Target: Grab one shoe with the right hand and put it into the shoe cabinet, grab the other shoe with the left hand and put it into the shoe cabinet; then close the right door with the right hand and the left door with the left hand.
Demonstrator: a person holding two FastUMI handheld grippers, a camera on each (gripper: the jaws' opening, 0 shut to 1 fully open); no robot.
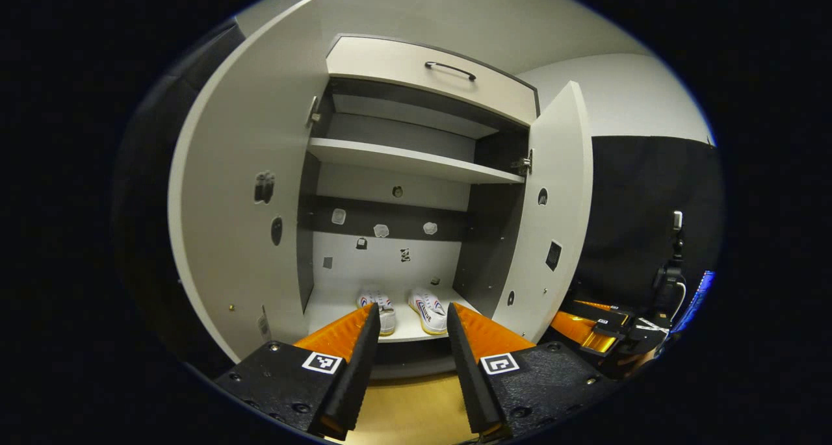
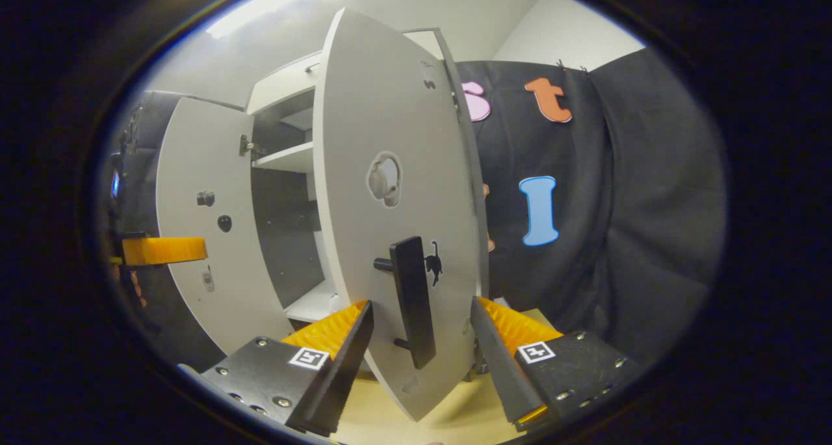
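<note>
Shoe cabinet (image 1: 416, 94): centre of the left gripper view, both doors open, drawer at top, one shelf.
Left door (image 1: 240, 191): swung wide, left of frame.
Right door (image 2: 396, 191): centre of the right gripper view, edge-on, its dark handle (image 2: 413, 302) between the tongs.
Shoes: a pair side by side on the cabinet floor, lower centre; left shoe (image 1: 379, 307), right shoe (image 1: 429, 310).
Left gripper (image 1: 408, 321): tongs wide, holding nothing, before the shoes.
Right gripper (image 2: 421, 318): tongs wide, straddling the door's lower edge without clamping.
</note>
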